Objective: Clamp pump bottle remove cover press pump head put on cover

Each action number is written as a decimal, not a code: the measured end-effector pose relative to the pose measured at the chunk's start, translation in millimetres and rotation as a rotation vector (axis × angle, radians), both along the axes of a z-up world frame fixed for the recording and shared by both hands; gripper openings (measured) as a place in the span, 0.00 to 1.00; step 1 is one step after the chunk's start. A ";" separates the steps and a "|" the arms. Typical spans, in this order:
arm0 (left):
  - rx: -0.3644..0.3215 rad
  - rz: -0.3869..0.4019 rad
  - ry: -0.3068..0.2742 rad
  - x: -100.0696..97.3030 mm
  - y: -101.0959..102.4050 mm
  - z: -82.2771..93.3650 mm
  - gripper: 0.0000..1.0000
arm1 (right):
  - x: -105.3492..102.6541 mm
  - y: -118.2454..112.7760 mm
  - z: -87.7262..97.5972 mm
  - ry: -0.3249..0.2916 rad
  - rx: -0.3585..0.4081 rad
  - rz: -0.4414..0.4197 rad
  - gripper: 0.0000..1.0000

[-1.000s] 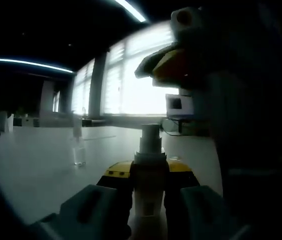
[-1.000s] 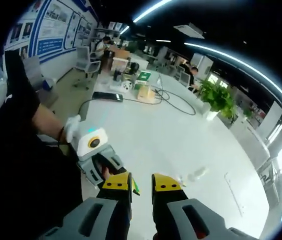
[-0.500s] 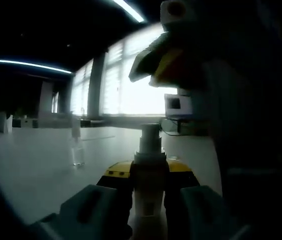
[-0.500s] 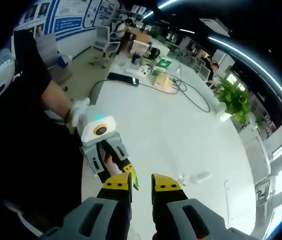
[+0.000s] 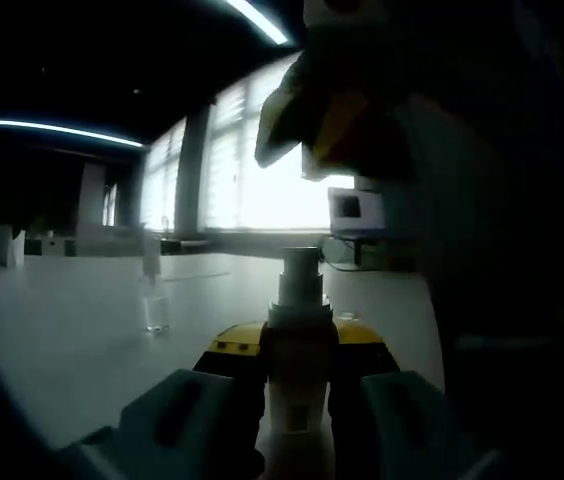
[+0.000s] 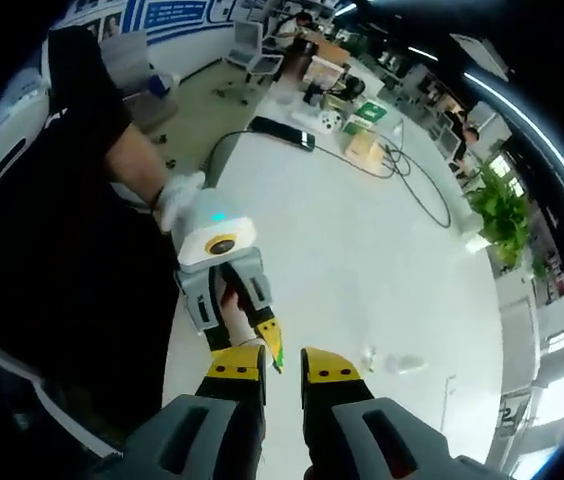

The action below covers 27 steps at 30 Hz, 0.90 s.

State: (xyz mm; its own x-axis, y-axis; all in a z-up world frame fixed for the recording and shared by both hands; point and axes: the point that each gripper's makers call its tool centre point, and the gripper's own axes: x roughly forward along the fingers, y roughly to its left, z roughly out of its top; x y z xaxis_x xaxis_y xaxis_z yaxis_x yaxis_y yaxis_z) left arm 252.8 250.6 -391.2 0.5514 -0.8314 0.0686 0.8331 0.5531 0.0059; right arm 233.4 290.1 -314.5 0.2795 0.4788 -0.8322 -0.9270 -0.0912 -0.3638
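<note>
In the left gripper view my left gripper (image 5: pixel 300 375) is shut on the pump bottle (image 5: pixel 300 390). The bottle stands upright between the yellow-tipped jaws, and its bare pump head (image 5: pixel 300 268) rises above them. My right gripper (image 5: pixel 314 115) hangs dark above the pump head and apart from it. In the right gripper view my right gripper (image 6: pixel 282 366) looks down with a narrow bare gap between its jaws. Just beyond its tips is the left gripper (image 6: pixel 230 305), held in a gloved hand, with a greenish bit of the bottle (image 6: pixel 274 350) at its tips. A clear cover (image 5: pixel 156 305) stands on the white table (image 5: pixel 72 330), far left; in the right gripper view the cover (image 6: pixel 402 362) is to the right.
A person in black stands at the table's left edge (image 6: pixel 177 330). At the table's far end lie cables (image 6: pixel 412 185), a dark strip (image 6: pixel 282 134) and boxes (image 6: pixel 367 135). A potted plant (image 6: pixel 507 215) stands beyond. Bright windows (image 5: pixel 262 170) face the left gripper.
In the left gripper view the right gripper has risen further above the pump head. The right gripper view now looks down from higher up. The bottle stays clamped.
</note>
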 end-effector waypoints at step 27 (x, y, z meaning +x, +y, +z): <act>0.001 -0.004 0.005 -1.8 -0.5 -0.2 0.14 | -2.4 -1.8 -18.5 0.061 -0.233 0.139 0.06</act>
